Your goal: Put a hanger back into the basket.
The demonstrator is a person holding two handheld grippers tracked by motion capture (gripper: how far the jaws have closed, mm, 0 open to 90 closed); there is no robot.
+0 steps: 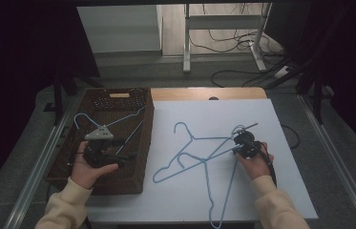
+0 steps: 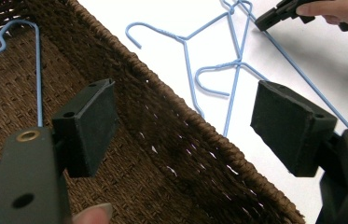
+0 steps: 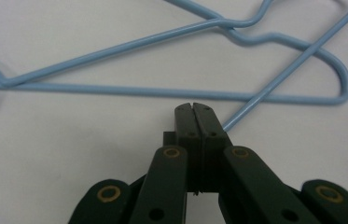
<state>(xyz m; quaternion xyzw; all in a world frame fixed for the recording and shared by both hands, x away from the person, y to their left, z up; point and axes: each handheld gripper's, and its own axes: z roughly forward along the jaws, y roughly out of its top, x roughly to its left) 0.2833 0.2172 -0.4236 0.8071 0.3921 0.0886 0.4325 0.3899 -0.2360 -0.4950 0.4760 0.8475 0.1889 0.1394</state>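
Note:
Two light-blue wire hangers [image 1: 199, 157] lie crossed on the white sheet [image 1: 271, 191]; their hooks [image 2: 134, 35] point toward the basket. My right gripper [image 1: 237, 147] rests at their right end, jaws shut [image 3: 193, 112] on a thin blue hanger wire [image 3: 274, 85] that runs out from between the pads. A third blue hanger [image 1: 118, 121] lies inside the brown wicker basket [image 1: 147, 143]. My left gripper [image 1: 124, 149] hovers over the basket's right wall [image 2: 185, 158], open [image 2: 185, 126], with nothing between its pads.
The basket stands along the sheet's left edge, its rim raised above the table. Bare wood [image 1: 204, 93] shows at the far edge. Beyond the table are a desk frame [image 1: 187, 43] and floor cables [image 1: 233, 43].

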